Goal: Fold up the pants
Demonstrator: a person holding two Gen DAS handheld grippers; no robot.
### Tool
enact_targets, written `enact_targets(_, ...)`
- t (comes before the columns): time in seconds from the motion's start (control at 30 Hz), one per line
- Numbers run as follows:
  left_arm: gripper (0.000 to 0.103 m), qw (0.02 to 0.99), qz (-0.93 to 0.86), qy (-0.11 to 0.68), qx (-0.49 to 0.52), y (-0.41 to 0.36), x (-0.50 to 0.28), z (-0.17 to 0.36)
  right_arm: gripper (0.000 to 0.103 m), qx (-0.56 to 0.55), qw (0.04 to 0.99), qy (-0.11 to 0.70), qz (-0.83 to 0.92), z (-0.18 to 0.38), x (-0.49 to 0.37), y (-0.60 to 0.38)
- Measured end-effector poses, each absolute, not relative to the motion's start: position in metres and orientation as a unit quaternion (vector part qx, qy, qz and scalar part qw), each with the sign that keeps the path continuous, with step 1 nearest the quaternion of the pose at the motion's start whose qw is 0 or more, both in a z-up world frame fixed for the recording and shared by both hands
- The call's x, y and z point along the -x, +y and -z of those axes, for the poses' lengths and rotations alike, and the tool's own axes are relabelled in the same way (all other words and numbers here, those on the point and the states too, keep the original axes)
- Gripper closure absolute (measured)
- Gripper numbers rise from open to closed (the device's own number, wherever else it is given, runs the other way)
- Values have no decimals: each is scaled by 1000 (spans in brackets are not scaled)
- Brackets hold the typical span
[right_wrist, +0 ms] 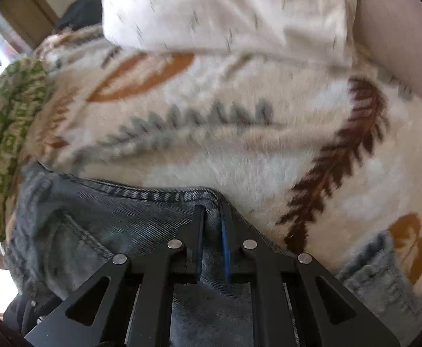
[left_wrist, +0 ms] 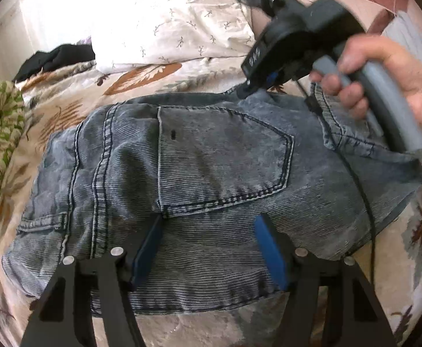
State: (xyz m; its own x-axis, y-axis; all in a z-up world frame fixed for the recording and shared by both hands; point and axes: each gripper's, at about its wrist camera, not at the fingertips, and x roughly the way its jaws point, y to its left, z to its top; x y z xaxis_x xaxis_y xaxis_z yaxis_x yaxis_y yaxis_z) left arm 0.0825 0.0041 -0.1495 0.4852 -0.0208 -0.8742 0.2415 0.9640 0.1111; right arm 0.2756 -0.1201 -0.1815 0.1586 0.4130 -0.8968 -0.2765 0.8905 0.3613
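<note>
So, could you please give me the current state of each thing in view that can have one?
Jeans: lying on the blanket, partly folded, back pocket up.
Left gripper: jaws open over the jeans, fabric between them, not pinched.
Right gripper: jaws shut on a fold at the jeans' edge.
Blanket: spread under the jeans.
Pillow: lying beyond the jeans.

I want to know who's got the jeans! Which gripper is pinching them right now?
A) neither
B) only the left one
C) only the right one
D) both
C: the right gripper has its jaws shut on a bunched edge of the jeans, while the left gripper stands open over the denim with its pads spread apart, pinching no cloth.
</note>
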Motion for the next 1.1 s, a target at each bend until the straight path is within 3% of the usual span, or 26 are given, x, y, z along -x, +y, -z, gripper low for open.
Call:
enact_targets(0.03,34,855,77,500,-114,4,-82,149,90,-59,761,604,-229,178,-274,-122)
enact_targets(0.1,33,855,76,500,-112,4,-81,148,72,-79,758,608,-222,169,-271,-132)
enact_targets(0.23,33,855,72,501,-110,4,-80,146,67,-128,787,563,-218,127,-244,-187)
enact_targets(0.3,32,855,68,501,-110,3,-81,146,57,-122,800,549,-211,111,-224,-211)
enact_targets(0.5,32,856,66,500,-112,5,-83,147,56,-39,788,566,-237,110,-162,-211)
enact_targets(0.77,31,856,67,500,-113,5,-82,147,55,108,787,577,-190,152,-135,-161)
enact_targets(0.83,31,856,68,500,-114,4,-82,148,60,109,783,587,-172,166,-136,-165)
enact_targets(0.87,31,856,68,500,-114,5,-82,147,71,93,785,587,-173,168,-137,-169)
enact_targets(0.9,31,856,68,500,-114,5,-82,147,88,75,790,584,-170,165,-137,-176)
enact_targets(1.1,31,857,66,498,-117,5,-81,147,94,-73,823,547,-131,137,-131,-241)
